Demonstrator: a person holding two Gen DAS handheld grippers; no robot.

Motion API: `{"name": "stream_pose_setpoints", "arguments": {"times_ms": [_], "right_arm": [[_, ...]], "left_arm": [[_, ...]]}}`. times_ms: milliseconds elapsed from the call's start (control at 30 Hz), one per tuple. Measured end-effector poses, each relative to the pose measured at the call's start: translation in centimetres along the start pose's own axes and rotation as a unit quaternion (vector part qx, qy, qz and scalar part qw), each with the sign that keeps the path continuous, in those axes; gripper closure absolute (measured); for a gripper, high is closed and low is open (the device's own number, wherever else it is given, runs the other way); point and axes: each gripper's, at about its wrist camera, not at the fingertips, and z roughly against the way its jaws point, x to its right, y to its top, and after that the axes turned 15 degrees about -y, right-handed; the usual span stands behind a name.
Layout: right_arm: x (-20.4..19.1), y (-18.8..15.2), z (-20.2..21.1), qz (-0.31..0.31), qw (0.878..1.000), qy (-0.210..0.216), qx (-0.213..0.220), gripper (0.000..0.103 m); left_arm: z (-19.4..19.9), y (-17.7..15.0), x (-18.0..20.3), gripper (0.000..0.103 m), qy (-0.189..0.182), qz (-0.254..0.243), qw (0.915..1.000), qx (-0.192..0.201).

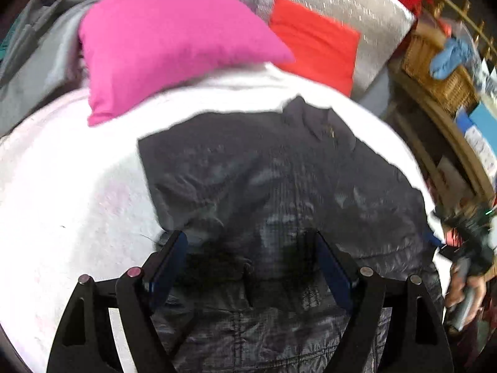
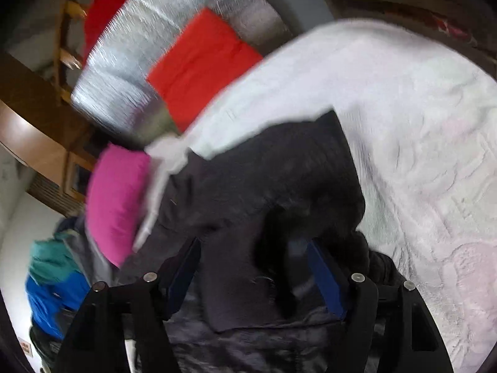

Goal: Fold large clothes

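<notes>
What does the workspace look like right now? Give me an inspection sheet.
Surface: white quilted bedspread, partly covered by the garment.
Job's things: dark jacket lying spread on the bedspread, collar at the far end.
Clutter: pink cushion and red cushion at the bed's far end; silver padded sheet behind them; blue and teal clothes heaped beside the bed.
Grippers: left claw open over the jacket; right claw open, jacket fabric bunched between its fingers.
Cables: nothing seen.
Surroundings: wicker basket with a blue cloth, on wooden shelving.
</notes>
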Motion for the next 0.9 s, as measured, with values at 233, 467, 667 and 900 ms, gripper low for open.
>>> {"name": "stream_pose_setpoints", "arguments": {"times_ms": [233,467,667,900], "right_arm": [[-3.8,-2.7,0.1,0.105,0.993,-0.04,0.02,0.089],[-5.9,-3.2,6.4,0.099,0.982,-0.007,0.161,0.094],[-3.5,-1.7,8.8,0.046,0.969,-0.062,0.233,0.095],[-0.4,0.2,-0.2,-0.015,0.993,-0.104,0.048,0.084]], "left_arm": [[1.7,-0.4,-2.7,0.02,0.043,0.046,0.9979,0.014],[2.0,-0.6,-2.5,0.02,0.045,0.052,0.9976,0.007],[1.5,-1.2,-2.3,0.02,0.044,0.051,0.9977,-0.006],[-1.0,-1.7,-1.9,0.02,0.046,0.044,0.9969,-0.046]]}}
